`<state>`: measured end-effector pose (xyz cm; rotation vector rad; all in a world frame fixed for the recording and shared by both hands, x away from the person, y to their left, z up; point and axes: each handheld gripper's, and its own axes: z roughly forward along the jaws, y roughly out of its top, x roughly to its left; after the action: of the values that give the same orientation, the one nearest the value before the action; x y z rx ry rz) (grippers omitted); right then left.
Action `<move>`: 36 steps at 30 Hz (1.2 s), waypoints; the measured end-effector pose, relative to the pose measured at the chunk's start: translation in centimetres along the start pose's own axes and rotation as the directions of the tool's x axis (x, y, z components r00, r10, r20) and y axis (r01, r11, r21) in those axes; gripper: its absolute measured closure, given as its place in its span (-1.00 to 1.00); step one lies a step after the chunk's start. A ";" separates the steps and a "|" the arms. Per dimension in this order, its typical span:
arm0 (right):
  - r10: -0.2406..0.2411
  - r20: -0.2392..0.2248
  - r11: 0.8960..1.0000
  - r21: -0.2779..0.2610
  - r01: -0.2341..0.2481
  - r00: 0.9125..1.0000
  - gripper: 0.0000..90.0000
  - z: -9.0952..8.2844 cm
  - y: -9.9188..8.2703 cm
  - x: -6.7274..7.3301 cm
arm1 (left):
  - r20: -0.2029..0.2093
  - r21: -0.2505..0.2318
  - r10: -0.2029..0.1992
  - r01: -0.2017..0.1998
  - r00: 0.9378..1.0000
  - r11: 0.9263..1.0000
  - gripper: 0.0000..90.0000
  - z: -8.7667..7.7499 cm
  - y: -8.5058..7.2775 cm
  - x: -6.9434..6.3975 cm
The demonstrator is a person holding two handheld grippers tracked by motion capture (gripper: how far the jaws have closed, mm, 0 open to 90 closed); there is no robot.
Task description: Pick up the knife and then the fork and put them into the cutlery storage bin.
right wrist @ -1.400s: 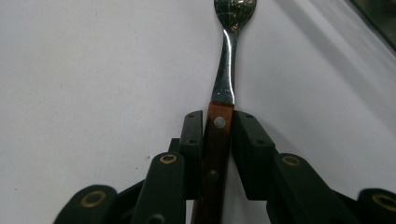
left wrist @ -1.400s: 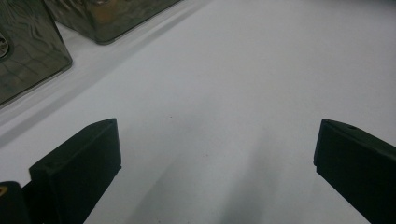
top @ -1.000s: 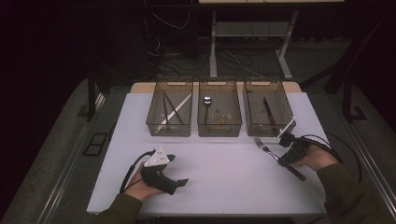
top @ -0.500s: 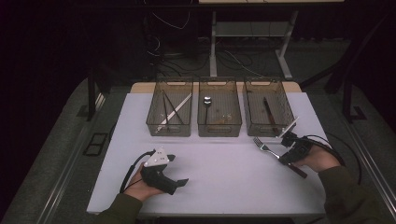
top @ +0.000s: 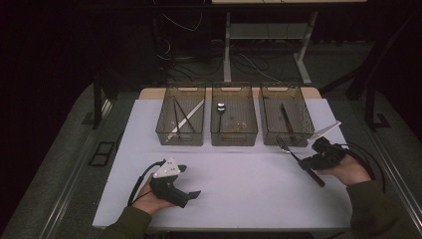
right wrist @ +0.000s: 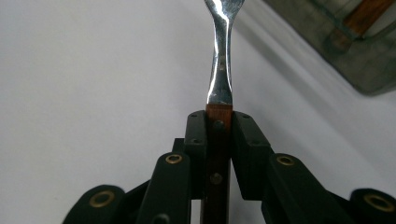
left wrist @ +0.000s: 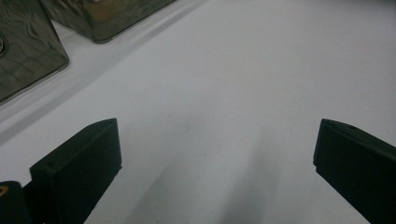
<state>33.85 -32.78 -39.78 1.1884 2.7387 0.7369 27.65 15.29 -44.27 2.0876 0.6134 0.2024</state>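
A fork (top: 291,152) with a steel head and a brown wooden handle is held by my right gripper (top: 307,163) at the table's right side, just in front of the right bin (top: 287,135). In the right gripper view both jaws press on the wooden handle, and the fork (right wrist: 220,70) points up out of the right gripper (right wrist: 218,116) over the white table. My left gripper (top: 188,181) rests on the table at the front left. Its jaws stand wide apart in the left gripper view, and the left gripper (left wrist: 217,149) has nothing between them.
Three clear bins stand in a row at the back of the white table (top: 249,189). The left bin (top: 180,138) holds long thin utensils, the middle bin (top: 234,138) a spoon (top: 221,107), the right one a wooden-handled piece (top: 286,118). A cable loops by each hand.
My right gripper has shifted slightly right and up with the fork, whose head now sits higher, nearer the right bin. The left hand has stayed still.
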 end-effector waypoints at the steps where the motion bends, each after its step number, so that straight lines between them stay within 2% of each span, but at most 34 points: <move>1: 0.000 -0.003 1.000 -0.017 0.000 1.000 0.72 -0.1 0.0 0.0 | 0.000 -0.002 -0.002 0.002 1.000 1.000 -1.00 0.0 0.0 0.0; 6: 0.013 -0.026 0.993 -0.116 -0.016 1.000 0.72 -0.7 -0.4 -0.1 | -0.001 -0.006 -0.005 0.005 1.000 1.000 -1.00 0.0 0.0 0.0; 11: 0.019 -0.040 0.984 -0.179 -0.025 0.999 0.72 -0.8 -0.7 -0.3 | 0.001 -0.008 -0.006 0.006 1.000 1.000 -1.00 0.0 0.0 0.0; 15: 0.033 -0.040 0.970 -0.240 -0.042 0.999 0.72 -1.0 -0.9 -0.4 | 0.000 -0.009 -0.007 0.007 1.000 1.000 -1.00 -0.1 0.0 0.1; 19: 0.043 -0.024 0.947 -0.318 -0.048 0.999 0.72 -1.4 -1.0 -0.5 | 0.000 -0.009 -0.009 0.009 1.000 1.000 -1.00 -0.1 0.0 0.1; 20: 0.048 -0.018 0.938 -0.343 -0.051 0.999 0.72 -1.6 -1.0 -0.6 | 0.000 -0.009 -0.008 0.008 1.000 1.000 -1.00 -0.1 0.0 0.1; 26: 0.077 0.000 0.903 -0.424 -0.069 0.997 0.72 -2.1 -0.9 -1.0 | -0.001 -0.007 -0.006 0.006 1.000 1.000 -1.00 -0.1 0.0 0.1; 30: 0.122 0.016 0.870 -0.483 -0.099 0.992 0.72 -2.7 -0.8 -1.5 | -0.001 -0.002 -0.006 0.006 1.000 1.000 -1.00 0.0 0.0 0.2; 36: 0.152 0.038 0.832 -0.544 -0.107 0.988 0.72 -3.7 -0.1 -2.0 | -0.004 -0.004 -0.013 0.013 1.000 1.000 -1.00 0.0 0.0 0.3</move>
<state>34.29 -35.74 -36.86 1.2283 2.1613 1.3331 27.85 15.48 -44.31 2.0795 0.6280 0.2005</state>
